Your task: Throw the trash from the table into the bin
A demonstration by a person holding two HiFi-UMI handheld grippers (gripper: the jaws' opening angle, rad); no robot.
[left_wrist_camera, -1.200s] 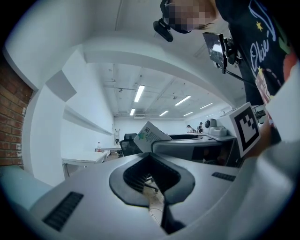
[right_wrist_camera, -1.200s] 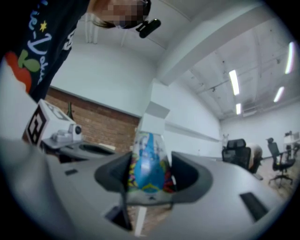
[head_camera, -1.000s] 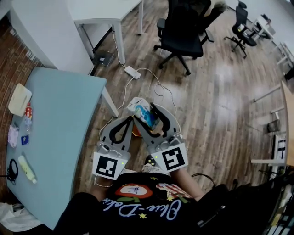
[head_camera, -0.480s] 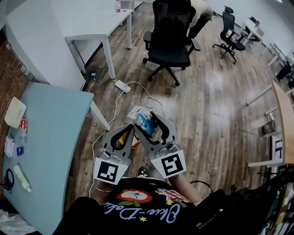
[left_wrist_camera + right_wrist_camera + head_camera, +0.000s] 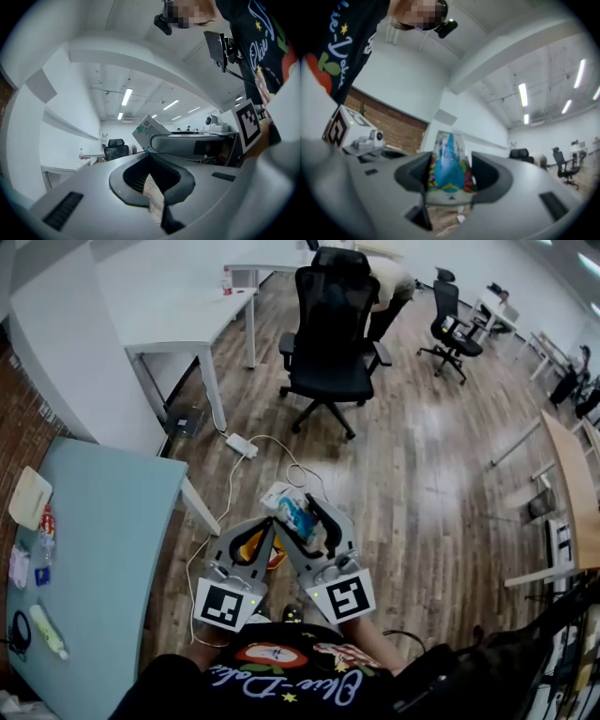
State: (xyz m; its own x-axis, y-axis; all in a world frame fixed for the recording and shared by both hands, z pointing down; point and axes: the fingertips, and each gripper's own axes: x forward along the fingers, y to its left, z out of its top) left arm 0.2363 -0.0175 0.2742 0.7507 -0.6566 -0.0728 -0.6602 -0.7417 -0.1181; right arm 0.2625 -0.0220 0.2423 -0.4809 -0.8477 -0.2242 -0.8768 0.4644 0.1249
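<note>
My right gripper (image 5: 302, 514) is shut on a blue and white printed carton (image 5: 282, 495). In the right gripper view the carton (image 5: 449, 164) stands upright between the two pads. My left gripper (image 5: 268, 524) is beside it on the left, shut on a thin orange wrapper (image 5: 251, 545). In the left gripper view the wrapper (image 5: 153, 199) shows edge-on as a pale strip between the jaws. Both grippers are held over the wooden floor, to the right of the light blue table (image 5: 112, 549). No bin shows in any view.
On the table's left edge lie a white pad (image 5: 28, 495), a small bottle (image 5: 45, 523) and a yellow-green tube (image 5: 47, 629). A power strip (image 5: 239, 443) with cables lies on the floor ahead. Beyond it stand a black office chair (image 5: 328, 329) and a white desk (image 5: 178, 306).
The view has moved forward, away from the blue table and toward the black chair. Both grippers keep their holds and sit a little lower in the picture.
</note>
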